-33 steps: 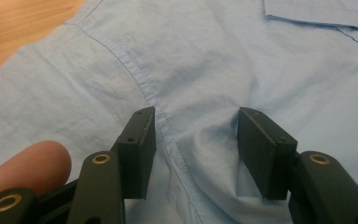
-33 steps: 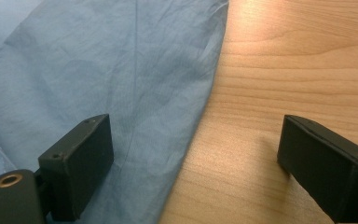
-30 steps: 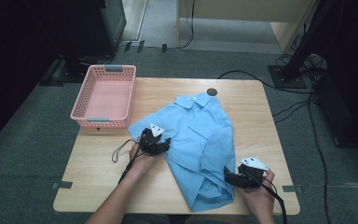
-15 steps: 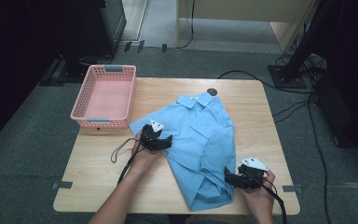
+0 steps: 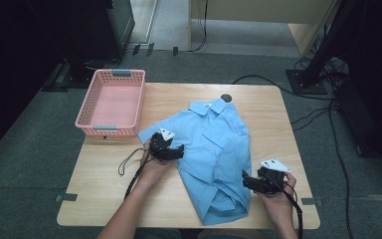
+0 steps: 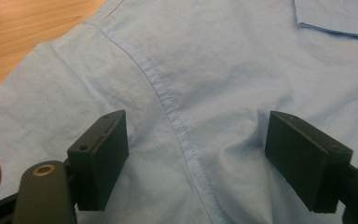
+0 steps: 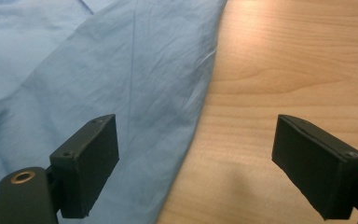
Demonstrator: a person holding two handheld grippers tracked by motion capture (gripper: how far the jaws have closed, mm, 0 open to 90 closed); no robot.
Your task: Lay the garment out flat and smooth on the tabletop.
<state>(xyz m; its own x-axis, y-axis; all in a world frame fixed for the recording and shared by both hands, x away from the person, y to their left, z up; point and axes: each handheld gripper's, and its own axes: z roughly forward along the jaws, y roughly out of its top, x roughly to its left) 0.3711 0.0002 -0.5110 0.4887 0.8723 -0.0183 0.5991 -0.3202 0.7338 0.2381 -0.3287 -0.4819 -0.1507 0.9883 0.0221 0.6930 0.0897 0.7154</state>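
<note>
A light blue short-sleeved shirt (image 5: 214, 144) lies spread on the wooden table (image 5: 263, 104), collar toward the far side. My left gripper (image 5: 178, 151) rests on the shirt's left shoulder area. In the left gripper view its jaws have just been opening and stand wide over the cloth (image 6: 191, 70), a stitched seam running between them with nothing pinched. My right gripper (image 5: 247, 182) sits at the shirt's lower right edge. It is open in the right gripper view, one jaw over the blue cloth (image 7: 98, 70) and the other over bare wood (image 7: 284, 70).
A pink plastic basket (image 5: 110, 102) stands on the table's far left corner. A small dark round disc (image 5: 226, 98) lies just beyond the collar. The left gripper's cable (image 5: 124, 167) loops on the wood near the forearm. Cables trail on the floor at the right.
A raised fold of cloth to the right of the left gripper now lies flatter. Both hands have stayed where they were.
</note>
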